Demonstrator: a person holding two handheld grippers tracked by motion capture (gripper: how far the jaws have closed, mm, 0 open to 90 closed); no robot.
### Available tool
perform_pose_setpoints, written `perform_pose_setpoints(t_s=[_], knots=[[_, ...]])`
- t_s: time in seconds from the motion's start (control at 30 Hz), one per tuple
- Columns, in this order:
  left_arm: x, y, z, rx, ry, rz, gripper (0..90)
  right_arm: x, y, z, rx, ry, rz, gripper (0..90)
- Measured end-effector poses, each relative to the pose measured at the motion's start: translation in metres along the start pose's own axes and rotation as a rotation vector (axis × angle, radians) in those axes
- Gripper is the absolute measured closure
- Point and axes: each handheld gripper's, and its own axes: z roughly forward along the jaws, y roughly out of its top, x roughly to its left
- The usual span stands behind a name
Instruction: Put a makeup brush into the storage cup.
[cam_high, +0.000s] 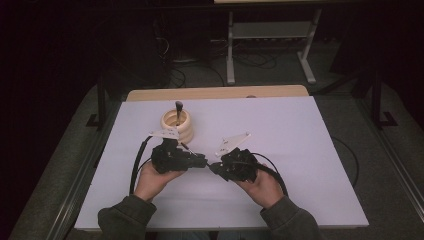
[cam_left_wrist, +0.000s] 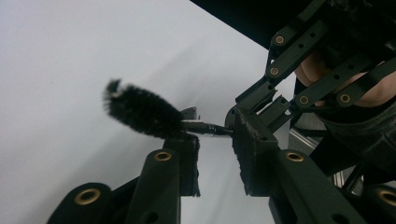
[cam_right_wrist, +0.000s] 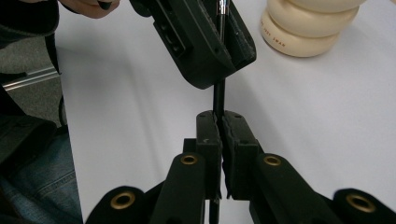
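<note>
A thin black brush (cam_left_wrist: 140, 112) with a bushy bristle head and a slim metal-ringed shaft (cam_right_wrist: 218, 95) lies between my two grippers at the middle of the white table (cam_high: 300, 150). My right gripper (cam_right_wrist: 219, 130) is shut on the shaft's lower end. My left gripper (cam_left_wrist: 217, 149) faces it tip to tip, and its jaws stand apart on either side of the shaft just behind the bristles, with a gap showing at the right pad. In the high view the left gripper (cam_high: 202, 162) and the right gripper (cam_high: 214, 168) meet nose to nose.
A cream ringed wooden holder (cam_high: 176, 127) stands just behind the left gripper with a dark tool upright in it; its base (cam_right_wrist: 303, 32) sits near the jaws. The person's hands and sleeves rest at the near edge. Table legs and cables lie beyond the far edge.
</note>
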Motion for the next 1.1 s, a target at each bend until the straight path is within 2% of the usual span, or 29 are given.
perform_pose_setpoints(t_s=[0.53, 0.67, 0.8, 0.9, 1.0, 1.1], knots=[[0.000, -0.001, 0.002, -0.022, -0.060, -0.011, 84.2, 0.004, -0.002, 0.007, 0.014, -0.012, -0.022, 84.8], [0.001, -0.001, 0.002, -0.012, -0.046, -0.001, 84.7, 0.002, -0.004, 0.008, 0.007, -0.005, -0.015, 83.5], [0.004, 0.000, 0.000, -0.008, -0.023, 0.007, 84.8, -0.003, -0.007, 0.009, 0.001, 0.014, 0.018, 71.1], [0.006, 0.000, -0.003, -0.011, -0.006, -0.008, 84.8, -0.007, -0.011, 0.010, -0.001, 0.026, 0.036, 67.7], [0.010, 0.001, -0.007, -0.006, 0.015, -0.003, 84.9, -0.011, -0.015, 0.011, 0.001, 0.024, 0.046, 65.0], [0.012, 0.002, -0.010, -0.004, 0.044, -0.014, 84.9, -0.016, -0.020, 0.010, 0.000, 0.037, 0.077, 61.5]])
